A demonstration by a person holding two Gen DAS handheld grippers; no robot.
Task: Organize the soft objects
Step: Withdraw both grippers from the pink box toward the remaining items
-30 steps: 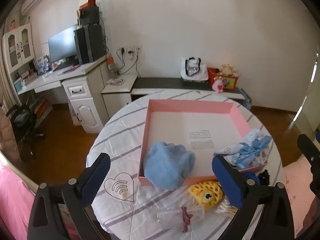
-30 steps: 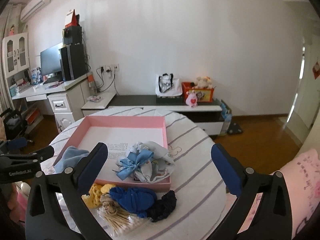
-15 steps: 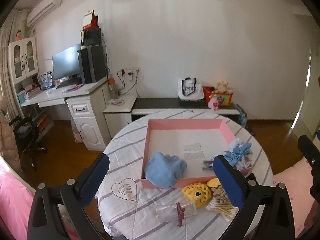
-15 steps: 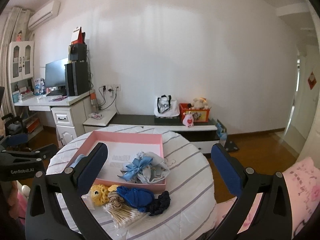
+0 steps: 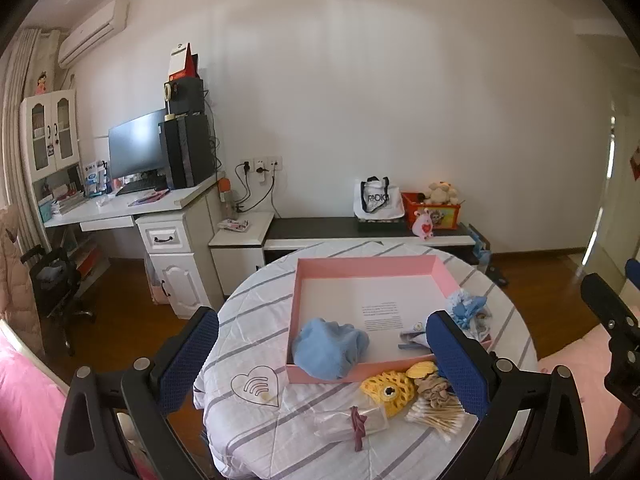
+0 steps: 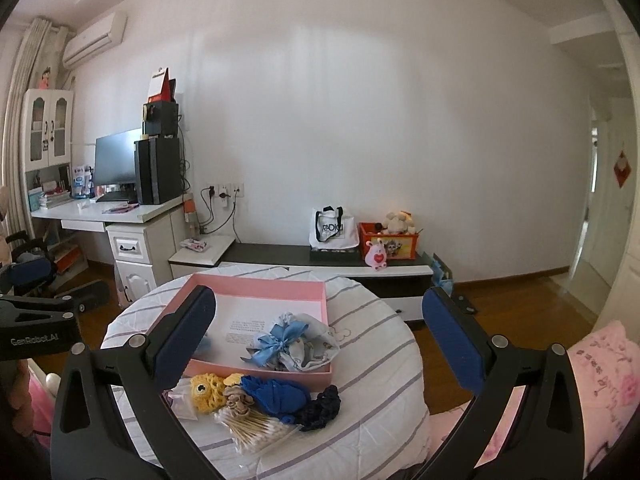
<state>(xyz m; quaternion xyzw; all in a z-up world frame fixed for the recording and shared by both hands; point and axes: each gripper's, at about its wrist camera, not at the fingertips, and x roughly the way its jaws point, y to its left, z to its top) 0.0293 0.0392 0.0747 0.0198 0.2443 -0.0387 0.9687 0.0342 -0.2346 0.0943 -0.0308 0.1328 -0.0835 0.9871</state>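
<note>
Both raised and drawn back from the round table (image 5: 256,344) compared with a second ago: left gripper (image 5: 320,360) and right gripper (image 6: 320,344), jaws wide and empty, now farther from the pink box (image 5: 364,268), more wall and ceiling in view

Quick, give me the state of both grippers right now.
Left gripper: open, holding nothing, above the table edge.
Right gripper: open, holding nothing, above the table edge.
</note>
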